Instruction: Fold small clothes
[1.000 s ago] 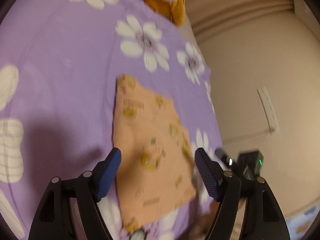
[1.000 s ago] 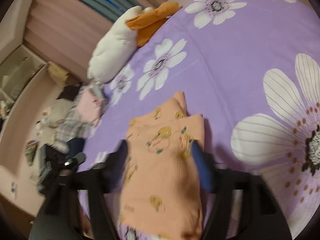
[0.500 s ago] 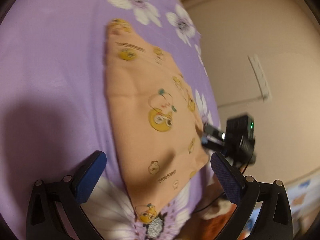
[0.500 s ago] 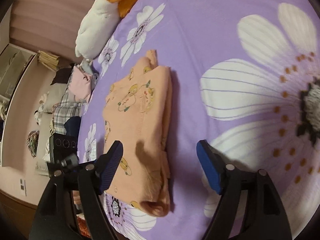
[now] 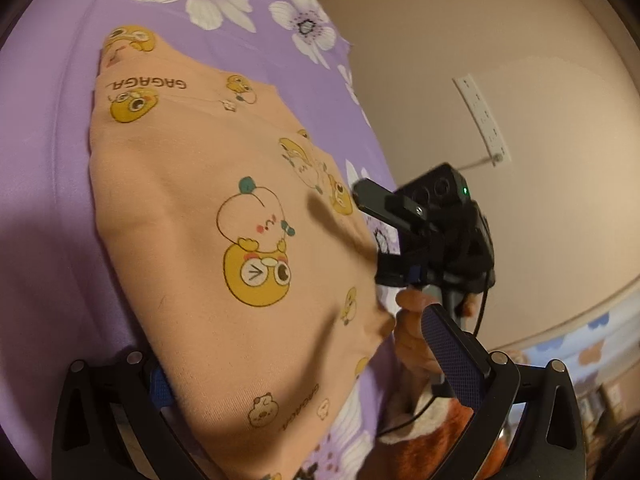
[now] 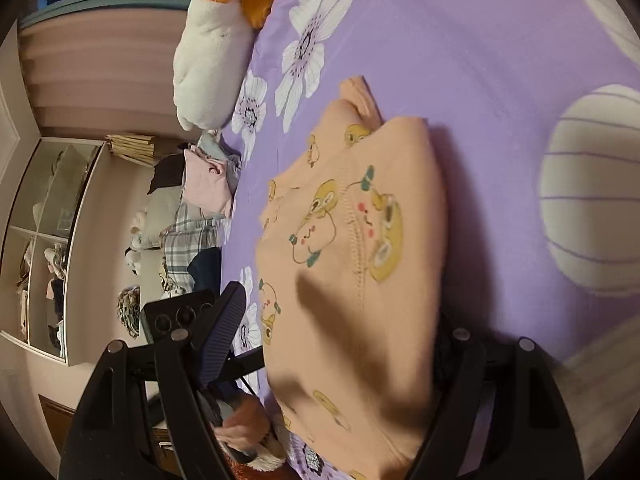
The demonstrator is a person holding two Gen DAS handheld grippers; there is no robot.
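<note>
Both the left gripper [image 5: 304, 368] and right gripper [image 6: 332, 344] straddle, jaws wide, the folded peach cartoon-print cotton garment [image 5: 224, 240] on the purple floral bedsheet [image 6: 460, 40].

Matt peach cotton garment [image 5: 208, 216]

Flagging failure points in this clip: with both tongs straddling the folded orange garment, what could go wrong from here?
1. The orange garment lies near the edge of the purple bedspread; a sideways drag might pull it off.
2. Both tongs, left and right, are open around thick layers; a shallow pinch could catch only the top layer and undo the fold.
</note>
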